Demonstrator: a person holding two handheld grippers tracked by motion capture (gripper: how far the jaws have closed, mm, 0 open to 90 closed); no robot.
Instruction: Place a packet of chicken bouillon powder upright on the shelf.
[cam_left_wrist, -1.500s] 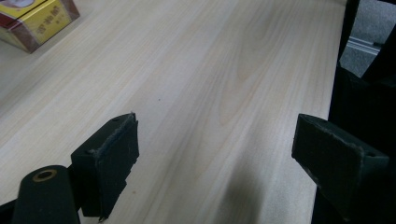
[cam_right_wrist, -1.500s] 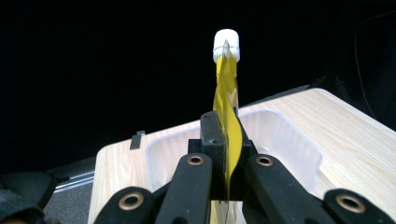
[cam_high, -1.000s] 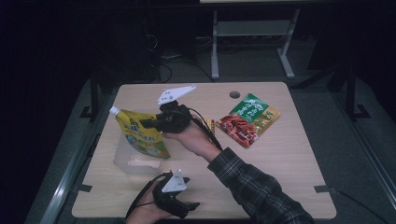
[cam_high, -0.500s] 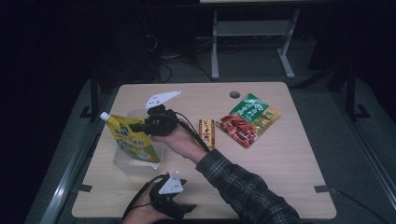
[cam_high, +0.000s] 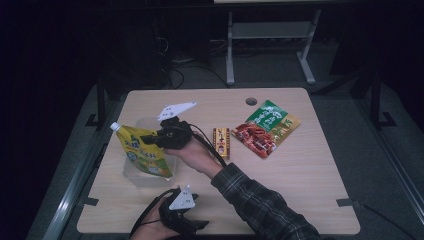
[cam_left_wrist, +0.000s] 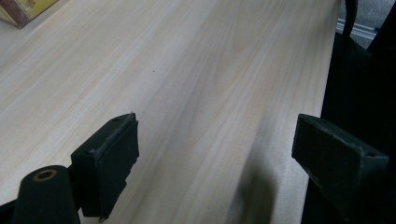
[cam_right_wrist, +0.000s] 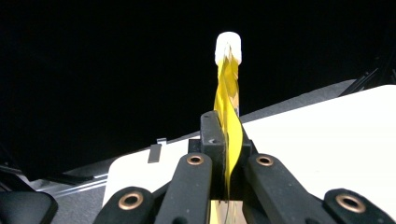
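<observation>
Table (cam_high: 310, 190) w/ 3 items: 1 yellow pouch (cam_high: 142, 152) pinched in right tool (cam_high: 150, 139), 1 red-green packet (cam_high: 266, 129), 1 small box (cam_high: 221, 142); left tool (cam_left_wrist: 215, 163) spread.

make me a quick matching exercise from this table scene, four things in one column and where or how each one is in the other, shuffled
Things:
1. yellow spouted pouch
2. red and green snack bag
3. small snack box
4. left tongs

States:
A. open above bare tabletop
B. flat between the right hand and the snack bag
C. clamped in the right tongs, over a clear container
D. flat near the table's round hole

Pairs: 1-C, 2-D, 3-B, 4-A
</observation>
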